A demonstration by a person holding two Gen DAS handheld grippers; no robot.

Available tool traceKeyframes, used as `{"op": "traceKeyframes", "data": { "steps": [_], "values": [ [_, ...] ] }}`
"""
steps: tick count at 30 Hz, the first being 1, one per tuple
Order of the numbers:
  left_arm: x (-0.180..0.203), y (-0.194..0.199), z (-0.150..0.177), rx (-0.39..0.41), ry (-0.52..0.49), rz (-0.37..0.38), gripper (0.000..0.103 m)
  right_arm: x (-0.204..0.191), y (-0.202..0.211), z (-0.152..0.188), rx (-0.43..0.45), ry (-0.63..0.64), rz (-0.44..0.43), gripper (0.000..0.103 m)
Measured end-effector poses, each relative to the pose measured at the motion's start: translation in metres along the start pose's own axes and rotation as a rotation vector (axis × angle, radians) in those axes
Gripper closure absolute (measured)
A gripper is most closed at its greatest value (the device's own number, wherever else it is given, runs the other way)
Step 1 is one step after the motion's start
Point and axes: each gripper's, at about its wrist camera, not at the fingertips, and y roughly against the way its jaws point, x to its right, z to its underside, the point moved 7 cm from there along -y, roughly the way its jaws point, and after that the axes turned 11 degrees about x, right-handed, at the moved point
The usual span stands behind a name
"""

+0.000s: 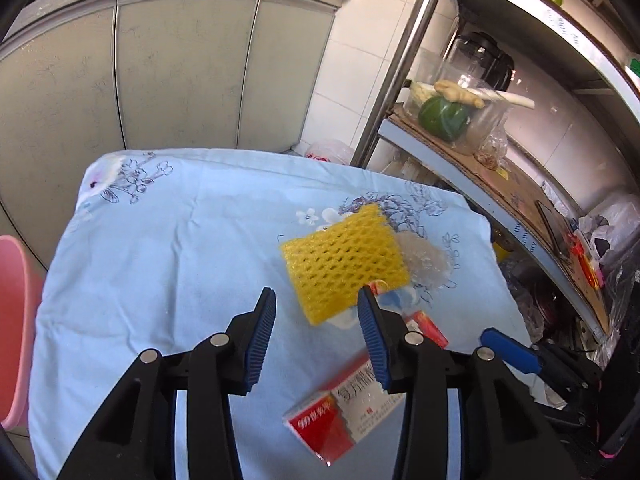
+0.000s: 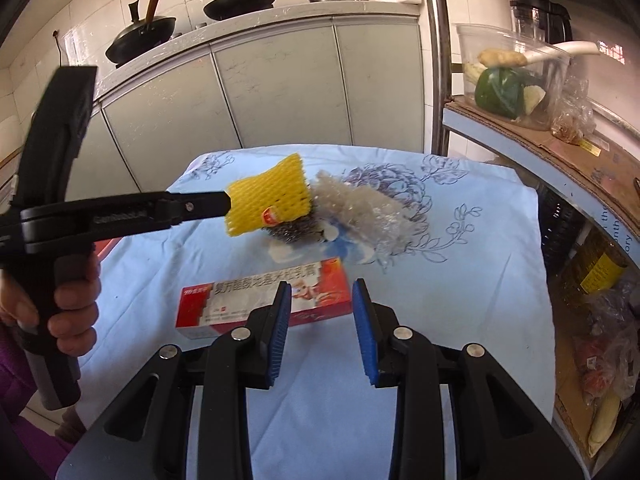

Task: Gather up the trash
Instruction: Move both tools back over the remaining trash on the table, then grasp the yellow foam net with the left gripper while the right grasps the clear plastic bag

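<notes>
Each gripper, left (image 1: pixel 316 300) and right (image 2: pixel 320 292), is built of matte black plastic linkage arms joined by round silver pivot pins. Fingers (image 2: pixel 280 332) carry ribbed blue pads. The left unit has a black pistol-grip handle (image 2: pixel 56 280) with faint raised lettering. Purple sleeve (image 2: pixel 16 392) worn.

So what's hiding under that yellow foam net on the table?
Under the yellow foam net a metal scouring ball peeks out, with crumpled clear plastic beside it and a small red-and-white scrap at its edge. Whatever lies beneath its middle is covered.
</notes>
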Motion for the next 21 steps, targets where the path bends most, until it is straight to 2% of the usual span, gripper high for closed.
{"op": "traceKeyframes", "data": {
  "steps": [3,8,10,12,15,21],
  "values": [
    [-0.005,-0.015,0.001,-0.017,0.015,-0.016,0.061,0.011,-0.006,-0.009,0.007,0.005,-0.001,0.071],
    [-0.005,-0.025,0.001,-0.018,0.036,0.003,0.062,0.029,-0.019,-0.032,0.018,-0.014,-0.024,0.070],
    [-0.004,-0.028,0.002,-0.026,0.043,0.018,0.067,0.035,-0.024,-0.039,0.033,-0.024,-0.024,0.049],
    [-0.003,-0.029,0.002,-0.022,0.041,0.024,0.085,0.039,-0.030,-0.044,0.040,-0.027,-0.023,0.048],
    [-0.004,-0.025,0.003,-0.017,0.049,0.029,0.092,0.044,-0.040,-0.047,0.038,-0.022,-0.016,0.048],
    [-0.003,-0.001,0.001,0.012,0.048,0.044,0.096,0.046,-0.064,-0.044,-0.006,-0.026,-0.038,0.048]
  ]
}}
